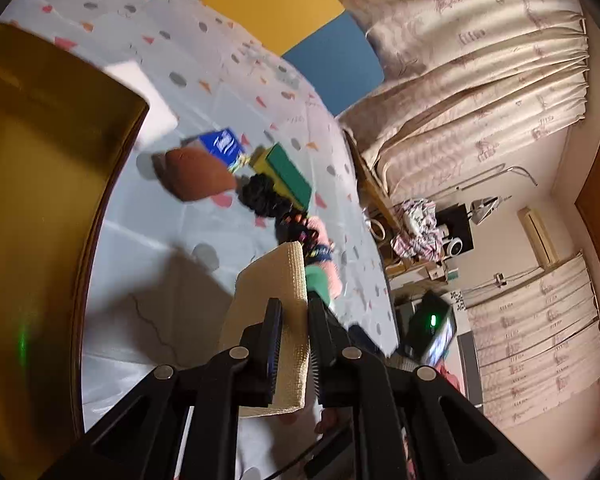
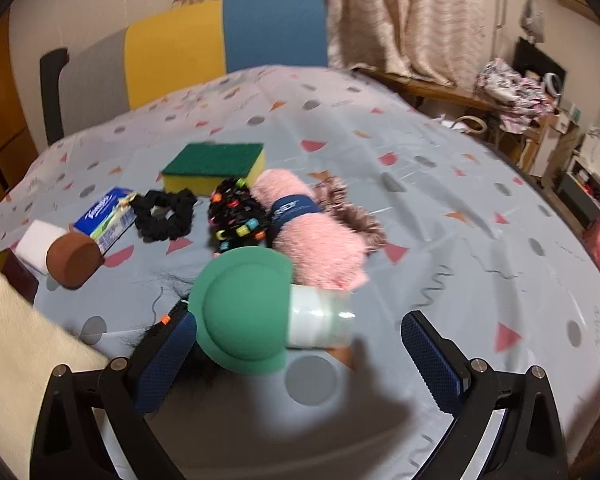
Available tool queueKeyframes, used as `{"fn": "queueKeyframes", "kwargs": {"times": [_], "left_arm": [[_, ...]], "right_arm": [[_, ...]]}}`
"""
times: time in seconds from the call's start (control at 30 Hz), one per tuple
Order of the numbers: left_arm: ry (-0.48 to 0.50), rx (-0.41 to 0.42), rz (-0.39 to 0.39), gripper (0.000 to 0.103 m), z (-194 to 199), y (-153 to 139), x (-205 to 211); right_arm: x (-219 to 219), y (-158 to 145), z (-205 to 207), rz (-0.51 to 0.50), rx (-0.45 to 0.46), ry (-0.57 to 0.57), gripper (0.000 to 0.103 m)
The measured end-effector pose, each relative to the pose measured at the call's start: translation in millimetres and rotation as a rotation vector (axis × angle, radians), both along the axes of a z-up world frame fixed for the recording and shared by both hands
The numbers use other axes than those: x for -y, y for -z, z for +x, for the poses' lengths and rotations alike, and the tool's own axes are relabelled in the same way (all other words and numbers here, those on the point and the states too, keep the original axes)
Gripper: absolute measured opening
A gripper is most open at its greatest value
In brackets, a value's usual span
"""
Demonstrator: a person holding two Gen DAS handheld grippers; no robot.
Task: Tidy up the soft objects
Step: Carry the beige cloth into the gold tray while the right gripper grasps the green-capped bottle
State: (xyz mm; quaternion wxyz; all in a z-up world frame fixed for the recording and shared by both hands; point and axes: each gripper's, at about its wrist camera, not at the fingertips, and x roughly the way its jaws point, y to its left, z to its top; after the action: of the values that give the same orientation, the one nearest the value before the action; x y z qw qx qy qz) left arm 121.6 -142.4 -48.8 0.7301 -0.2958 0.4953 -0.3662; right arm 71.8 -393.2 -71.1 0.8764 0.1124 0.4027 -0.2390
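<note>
1 cream cloth (image 1: pixel 272 320) in L tongs (image 1: pixel 292 344), 1 sponge (image 2: pixel 214 166), 1 scrunchie (image 2: pixel 164 214)

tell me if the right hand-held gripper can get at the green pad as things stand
Probably yes: the right hand-held gripper is open, and the green pad lies just ahead, nearer its left finger, with nothing lying over it.

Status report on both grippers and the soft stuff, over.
Left gripper shut on cream cloth, lifted off table. Right gripper open, empty, over green pad. Tape roll beside pad, crowding it.
</note>
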Motion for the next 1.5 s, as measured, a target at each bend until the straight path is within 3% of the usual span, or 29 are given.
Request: {"fn": "queueKeyframes", "kwargs": {"times": [0.13, 0.17, 0.2, 0.27, 0.37, 0.43, 0.5, 0.57, 0.83, 1.27, 1.5], "left_arm": [[0.023, -0.014, 0.074, 0.012, -3.8, 13.4, 4.4], [0.024, -0.007, 0.095, 0.012, -4.3, 14.6, 6.4], [0.034, 0.006, 0.136, 0.015, -5.0, 15.3, 9.9], [0.056, 0.014, 0.183, 0.023, -6.0, 17.2, 16.8], [0.083, 0.028, 0.208, 0.027, -9.7, 18.5, 24.5], [0.107, 0.049, 0.216, 0.026, -14.4, 17.8, 30.3], [0.107, 0.08, 0.217, 0.016, -17.8, 14.3, 30.3], [0.101, 0.101, 0.225, 0.013, -19.1, 11.1, 28.6], [0.045, 0.155, 0.143, 0.009, -19.2, -15.8, -2.1], [-0.047, 0.102, -0.003, 0.007, -7.3, -35.5, -74.4], [-0.188, 0.159, 0.021, 0.007, 10.3, -51.1, -140.5]], "right_arm": [[1.5, 11.1, 12.4, 0.01, -0.05, -0.008, 0.1], [2.0, 12.7, 13.0, 0.018, -0.046, -0.014, 0.096], [2.8, 13.4, 12.6, 0.034, -0.031, -0.028, 0.084], [3.3, 14.6, 12.4, 0.042, -0.023, -0.039, 0.082], [3.7, 14.6, 11.3, 0.043, -0.011, -0.049, 0.081], [5.1, 14.6, 8.2, 0.051, 0.002, -0.053, 0.079], [4.4, 13.9, 6.0, 0.046, 0.007, -0.057, 0.079], [5.5, 13.5, 2.2, 0.056, 0.015, -0.051, 0.078], [3.3, 8.7, -25.3, 0.126, 0.07, -0.002, 0.078], [-31.9, -28.9, -52.2, 0.134, 0.175, -0.03, 0.078], [-69.2, -44.9, -49.6, 0.165, 0.205, -0.099, 0.078]]}}
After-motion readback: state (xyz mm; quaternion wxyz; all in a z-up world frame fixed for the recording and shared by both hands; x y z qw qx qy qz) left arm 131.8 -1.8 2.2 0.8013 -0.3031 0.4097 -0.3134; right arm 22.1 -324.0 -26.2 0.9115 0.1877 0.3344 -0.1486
